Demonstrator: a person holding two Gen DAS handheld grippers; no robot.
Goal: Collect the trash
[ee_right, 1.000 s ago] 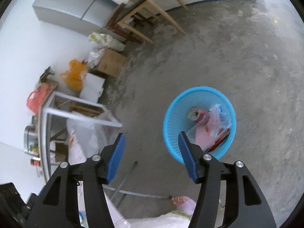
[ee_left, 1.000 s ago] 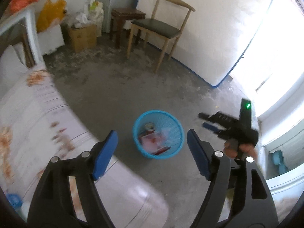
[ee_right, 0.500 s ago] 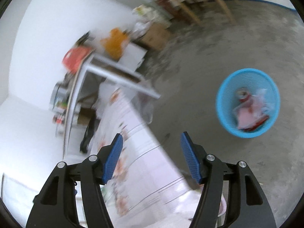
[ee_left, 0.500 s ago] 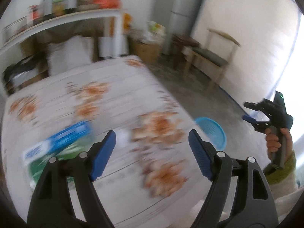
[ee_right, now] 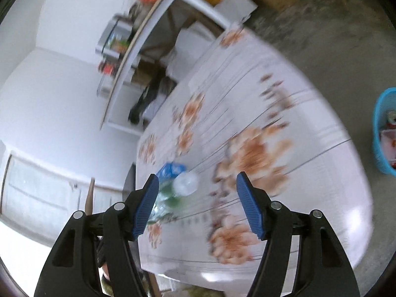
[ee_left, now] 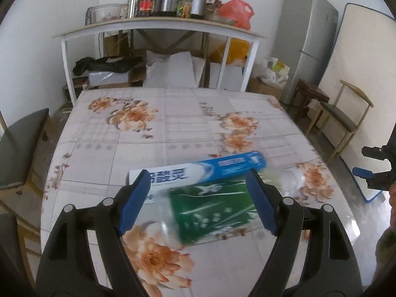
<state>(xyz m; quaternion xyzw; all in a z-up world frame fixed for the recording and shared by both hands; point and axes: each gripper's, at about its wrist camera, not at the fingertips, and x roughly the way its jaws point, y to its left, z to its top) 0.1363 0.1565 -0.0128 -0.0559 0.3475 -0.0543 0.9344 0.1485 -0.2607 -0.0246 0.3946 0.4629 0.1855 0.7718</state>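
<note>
While wide and empty, left hand-held gripper [ee_left: 198,199] just above green-labelled bottle [ee_left: 212,210] beside toothpaste box [ee_left: 198,170].

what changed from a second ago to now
Both grippers swung away from the blue trash basket on the floor to the floral-cloth table. The left gripper now faces the toothpaste box and green-labelled bottle. The right gripper is opening, empty. Nothing was grasped; the basket's trash is unchanged.
</note>
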